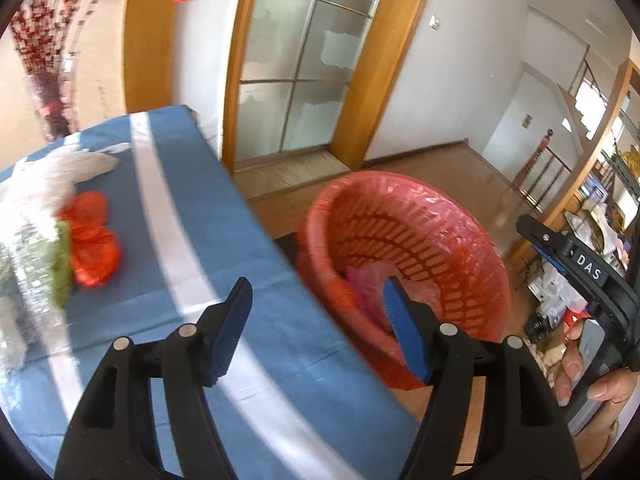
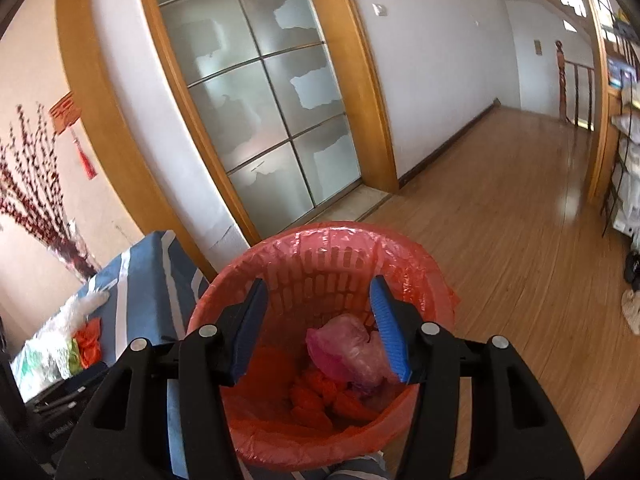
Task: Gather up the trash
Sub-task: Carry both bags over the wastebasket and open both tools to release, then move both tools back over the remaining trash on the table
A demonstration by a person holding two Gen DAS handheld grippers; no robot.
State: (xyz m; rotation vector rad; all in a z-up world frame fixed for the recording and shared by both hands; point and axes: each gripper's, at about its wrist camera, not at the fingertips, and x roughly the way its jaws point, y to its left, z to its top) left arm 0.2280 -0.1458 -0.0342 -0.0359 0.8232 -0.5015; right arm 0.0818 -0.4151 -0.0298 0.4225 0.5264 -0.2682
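Room: wooden floor [image 2: 500, 200], frosted glass door [image 2: 260, 100].
Trash: red bags [image 1: 94, 240] on the blue-clothed table [image 1: 248, 280], left; others already in the lined basket [image 2: 320, 252].
Right gripper [image 2: 318, 328]: spread, empty, over the basket, probably just unloaded.
Left gripper [image 1: 318, 328]: spread, empty, at the table edge.

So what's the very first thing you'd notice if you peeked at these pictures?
The round red plastic bin lined with a red bag, standing on the wooden floor beside the blue-and-white striped tablecloth; a crumpled pink plastic bag lies inside. Next, the crumpled red-orange wrappers on the cloth. The right gripper hangs open over the bin.
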